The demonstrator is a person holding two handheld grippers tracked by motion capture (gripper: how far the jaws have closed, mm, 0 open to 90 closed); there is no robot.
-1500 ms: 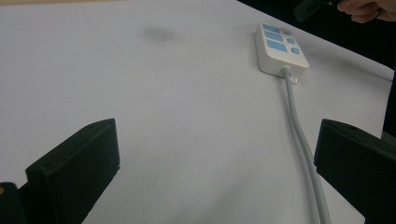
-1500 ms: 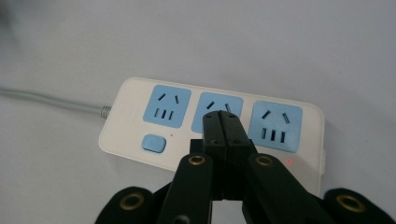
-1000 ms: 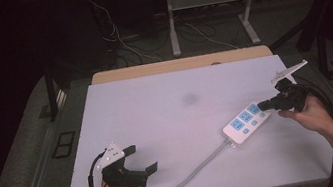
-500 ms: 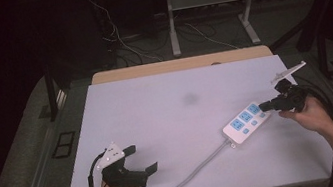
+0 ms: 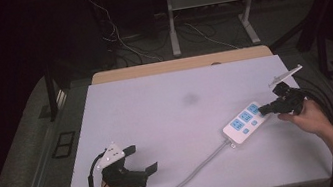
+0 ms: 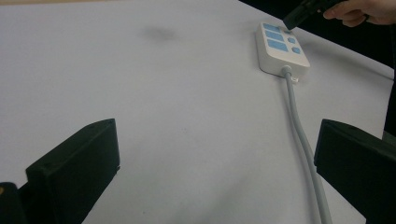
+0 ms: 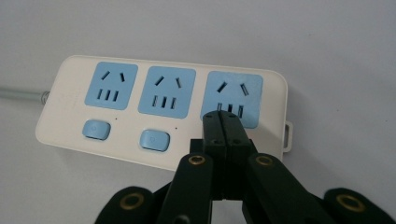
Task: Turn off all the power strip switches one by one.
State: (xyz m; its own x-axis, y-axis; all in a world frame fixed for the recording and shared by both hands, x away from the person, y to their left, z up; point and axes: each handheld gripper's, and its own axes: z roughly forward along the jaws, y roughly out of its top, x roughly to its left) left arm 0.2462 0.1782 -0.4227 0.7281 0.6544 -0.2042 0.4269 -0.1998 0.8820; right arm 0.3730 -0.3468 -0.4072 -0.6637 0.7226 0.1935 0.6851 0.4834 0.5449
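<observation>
The power strip (image 5: 246,122) lies at the right side of the white table (image 5: 178,117), its grey cord (image 5: 192,175) trailing toward the near edge. The right tool (image 7: 223,116) is clenched with nothing between its jaws — closed that way, its tip serves as a single blunt point, pressing down on the strip's third switch, below the end socket farthest from the cord. The left tool (image 5: 139,159) rests at the near left, well apart, jaws spread wide and empty — apparently just waiting its turn.
</observation>
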